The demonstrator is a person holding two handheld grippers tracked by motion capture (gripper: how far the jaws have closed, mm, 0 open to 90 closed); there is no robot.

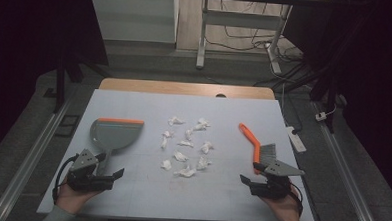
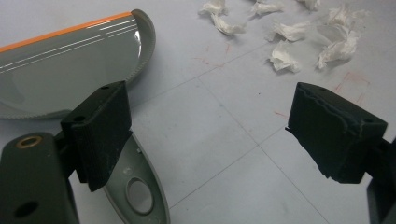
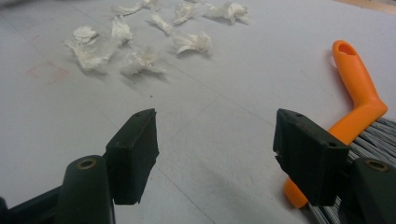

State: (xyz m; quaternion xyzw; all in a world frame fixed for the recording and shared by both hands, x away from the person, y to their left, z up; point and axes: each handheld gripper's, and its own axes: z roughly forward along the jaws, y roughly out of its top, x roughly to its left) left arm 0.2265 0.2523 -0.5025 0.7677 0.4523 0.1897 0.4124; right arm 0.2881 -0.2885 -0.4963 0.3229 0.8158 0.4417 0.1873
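Crumpled paper scraps [image 1: 186, 145] lie scattered in the middle of the bench [image 1: 145, 193]. Left of the scraps lies a grey dustpan [image 1: 114, 133] with an orange lip, its handle pointing toward the person. Right of the scraps lies a brush [image 1: 258, 147] with an orange handle and grey bristles. The left gripper [image 1: 112, 176] rests near-left of the scraps, just beside the dustpan's handle end, jaws released and holding nothing. The right gripper [image 1: 246, 182] rests near-right of the scraps, just beside the brush's bristles, jaws likewise spread wide over bare bench.
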